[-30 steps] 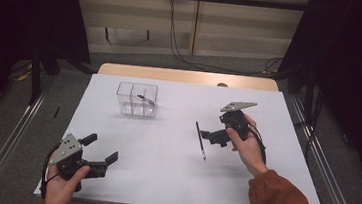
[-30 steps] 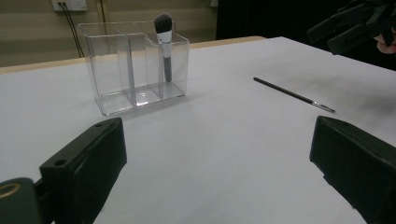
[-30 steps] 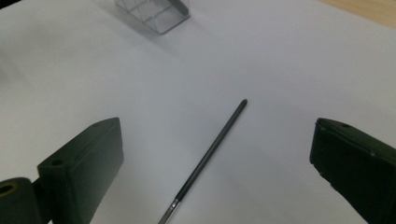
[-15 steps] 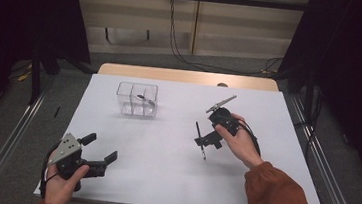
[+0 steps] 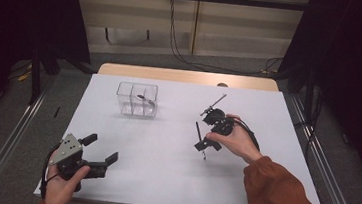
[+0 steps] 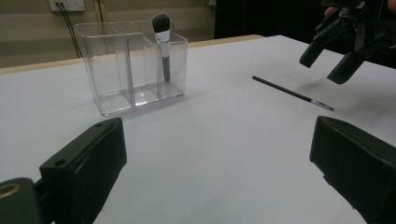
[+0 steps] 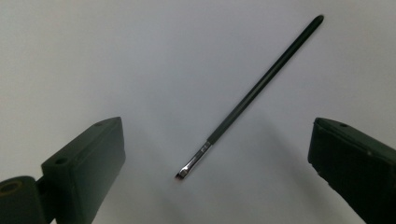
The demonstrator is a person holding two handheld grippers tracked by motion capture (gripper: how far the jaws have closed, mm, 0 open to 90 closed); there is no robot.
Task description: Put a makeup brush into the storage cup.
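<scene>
While overhead, brush tip (image 7: 187,171) (flat)

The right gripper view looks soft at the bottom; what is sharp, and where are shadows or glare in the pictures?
Right gripper view: the thin black eyeliner brush is sharp, the near black fingers blurred, and a faint shadow lies beside it. Left gripper view: the clear plastic organiser shows pale reflections on its walls. High view: the white table is evenly lit and the surroundings are dark.

The table (image 5: 161,180) is viewed from above and behind. It is seen low and level from the left gripper view, and steeply downward and close from the right. The thin brush (image 7: 247,98) is shared by all three.
</scene>
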